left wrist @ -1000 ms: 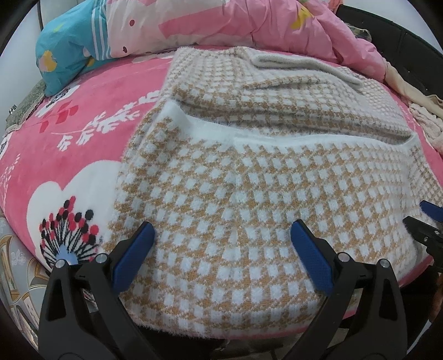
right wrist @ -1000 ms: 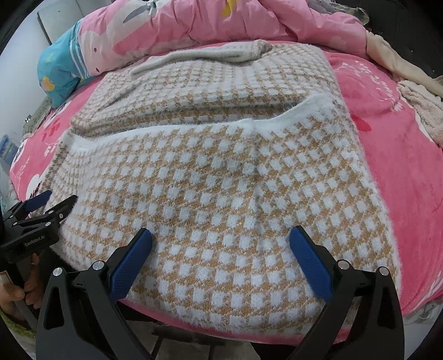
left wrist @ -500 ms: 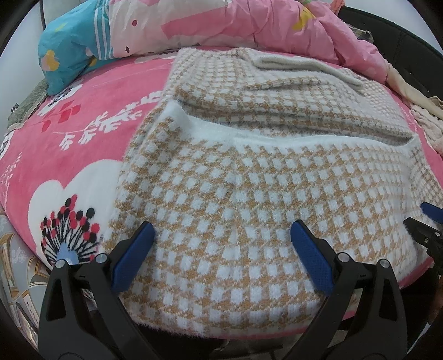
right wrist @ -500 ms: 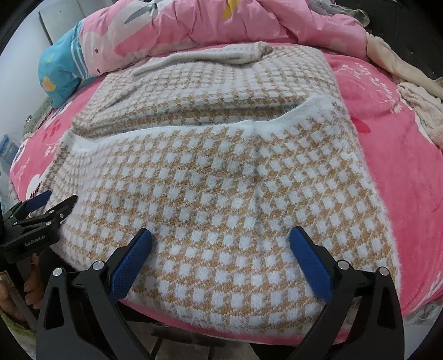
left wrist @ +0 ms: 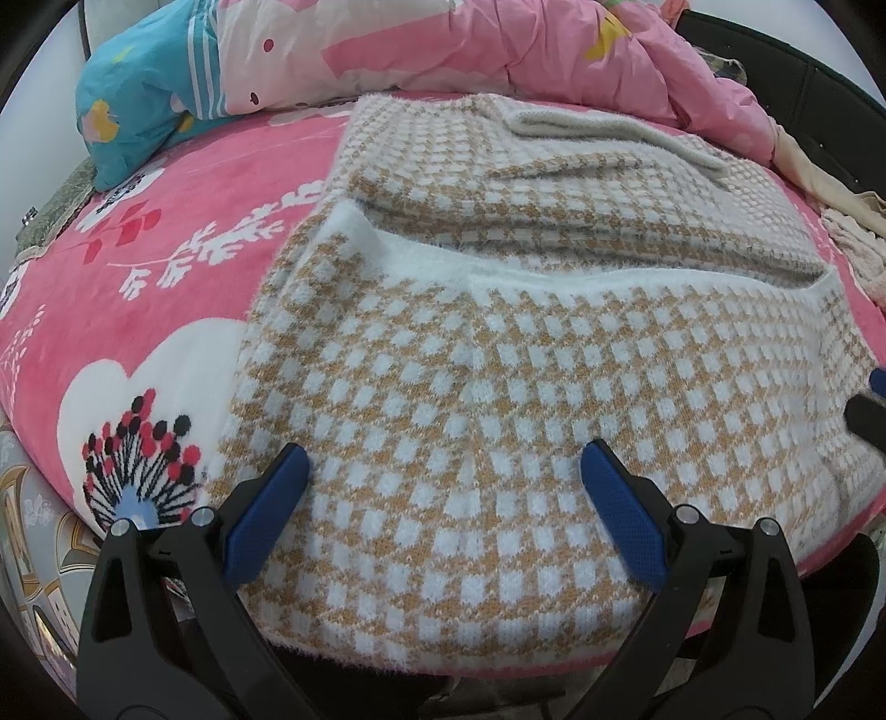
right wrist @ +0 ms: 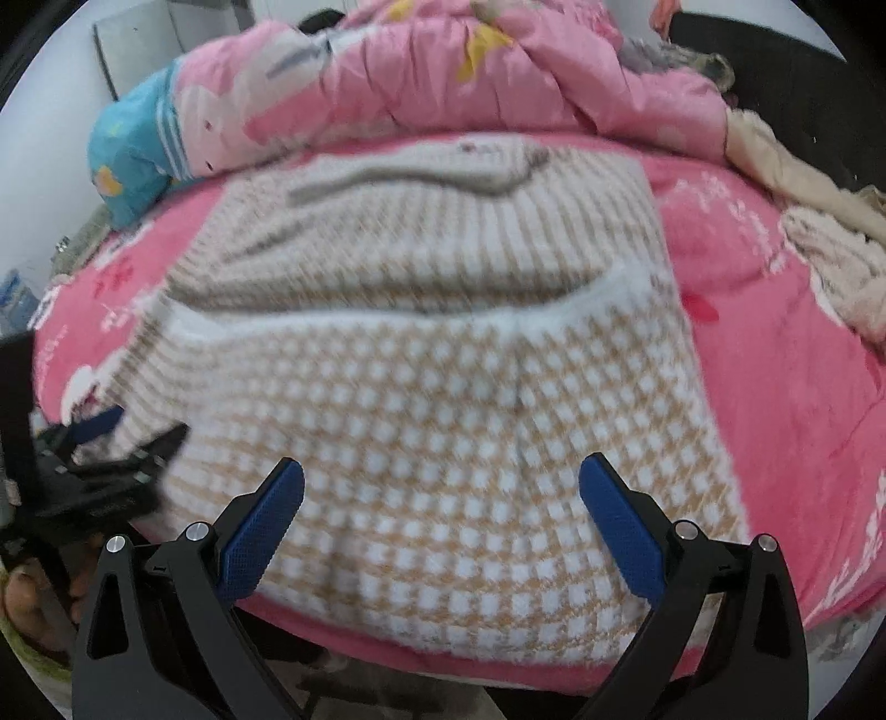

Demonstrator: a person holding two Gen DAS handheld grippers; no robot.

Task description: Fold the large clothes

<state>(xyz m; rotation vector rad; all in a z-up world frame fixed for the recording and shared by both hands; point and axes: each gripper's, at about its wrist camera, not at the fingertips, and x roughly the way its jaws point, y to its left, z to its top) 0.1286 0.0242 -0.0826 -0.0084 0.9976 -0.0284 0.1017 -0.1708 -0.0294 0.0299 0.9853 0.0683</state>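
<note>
A large tan-and-white checked knit garment lies flat on the pink bed, its near half folded over with a white hem across the middle. My left gripper hovers open over the garment's near left part, nothing between its blue pads. My right gripper stands open over the near right part, pulled back from the cloth. The right wrist view is motion-blurred. The other gripper shows at each view's edge: the right one, the left one.
A pink flowered bedspread covers the bed. A crumpled pink quilt and a teal pillow lie at the far side. Beige and cream clothes lie at the far right. A hand shows low left.
My right gripper has drawn back and tilted up, so the garment looks smaller and farther and the view blurs. The left gripper has barely shifted. Both stay open.
</note>
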